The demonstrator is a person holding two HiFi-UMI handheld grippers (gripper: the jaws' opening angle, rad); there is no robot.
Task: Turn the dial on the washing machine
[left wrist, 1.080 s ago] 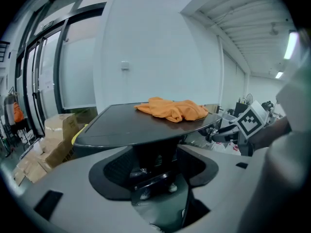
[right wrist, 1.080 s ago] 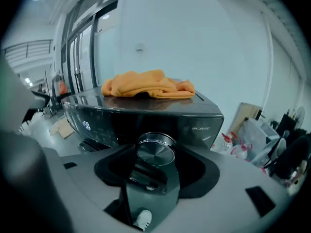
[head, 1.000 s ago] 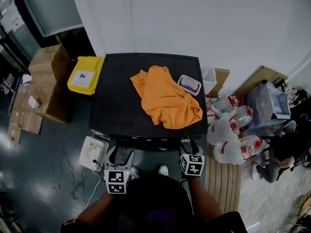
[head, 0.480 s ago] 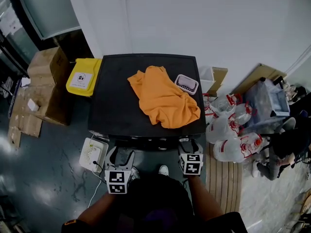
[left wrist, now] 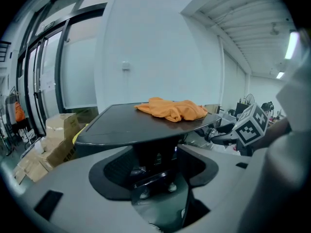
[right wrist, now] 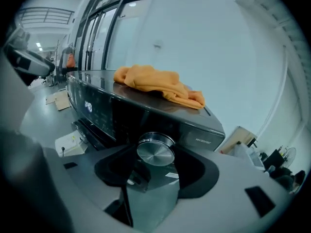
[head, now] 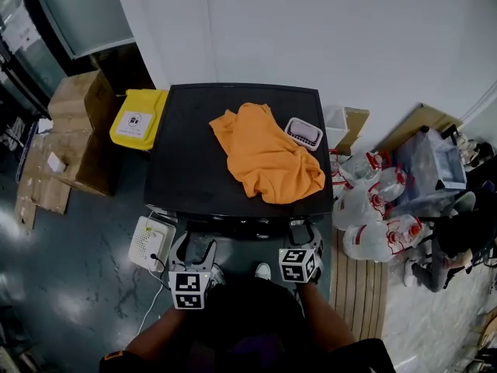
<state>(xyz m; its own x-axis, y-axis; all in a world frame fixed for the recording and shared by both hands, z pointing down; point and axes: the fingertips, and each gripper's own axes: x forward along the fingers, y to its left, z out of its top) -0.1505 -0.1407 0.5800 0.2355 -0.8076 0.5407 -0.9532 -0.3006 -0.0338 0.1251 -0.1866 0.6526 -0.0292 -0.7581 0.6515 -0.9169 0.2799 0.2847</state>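
Dial (right wrist: pixel 155 151) between the jaws of the right gripper (right wrist: pixel 154 163); left gripper (left wrist: pixel 158 166) idle.
The dial is a round knob with a brushed-metal face. It sits at the right end of the dark front panel of the washing machine (right wrist: pixel 121 118), just under the lid edge and right of the lit display (right wrist: pixel 89 106). The right jaws have just closed a little further and appear to press on opposite sides of its rim. Judged rigid, fixed on its spindle, so it only rotates. The smooth rim is likely slippery, so hold it square across the full width and roll the wrist, with no pull outward. The left gripper's jaws stand apart with nothing between them, aimed at the panel further left. An orange cloth (head: pixel 268 152) and a small white basket (head: pixel 304 134) lie on the lid, well apart from the dial.
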